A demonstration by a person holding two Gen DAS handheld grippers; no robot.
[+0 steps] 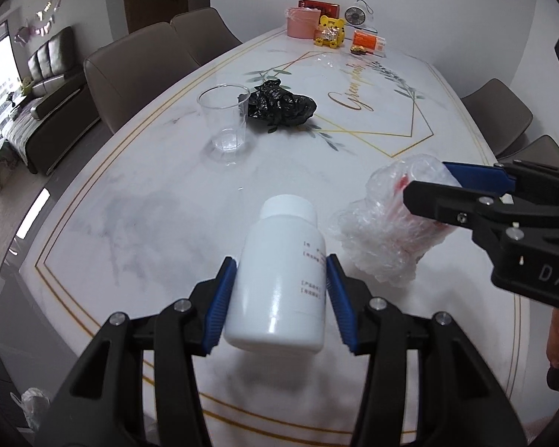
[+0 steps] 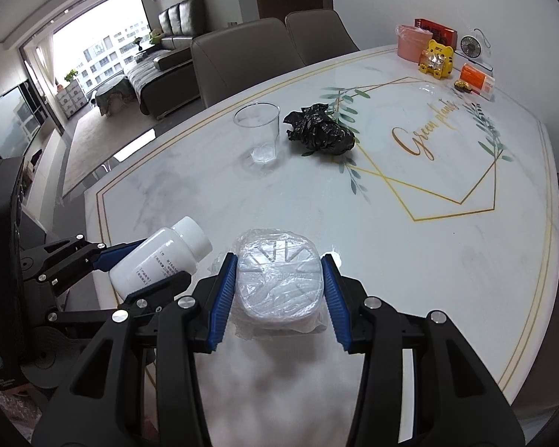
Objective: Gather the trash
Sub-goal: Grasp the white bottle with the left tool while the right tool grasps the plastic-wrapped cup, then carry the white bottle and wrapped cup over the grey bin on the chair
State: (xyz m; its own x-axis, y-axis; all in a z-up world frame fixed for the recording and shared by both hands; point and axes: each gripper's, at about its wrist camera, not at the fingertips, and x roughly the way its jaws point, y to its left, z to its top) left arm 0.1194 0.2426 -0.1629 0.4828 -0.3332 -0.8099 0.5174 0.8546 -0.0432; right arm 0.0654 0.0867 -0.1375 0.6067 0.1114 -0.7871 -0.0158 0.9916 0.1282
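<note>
My left gripper clamps the white bottle, my right gripper clamps the plastic-wrapped container, both above the table edge, well short of the clear cup and black bag.

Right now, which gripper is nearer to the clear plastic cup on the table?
Left, though only slightly. The left gripper, holding the white bottle, is on the clear plastic cup's side. The right gripper, holding the wrapped plastic container, is farther over.
</note>
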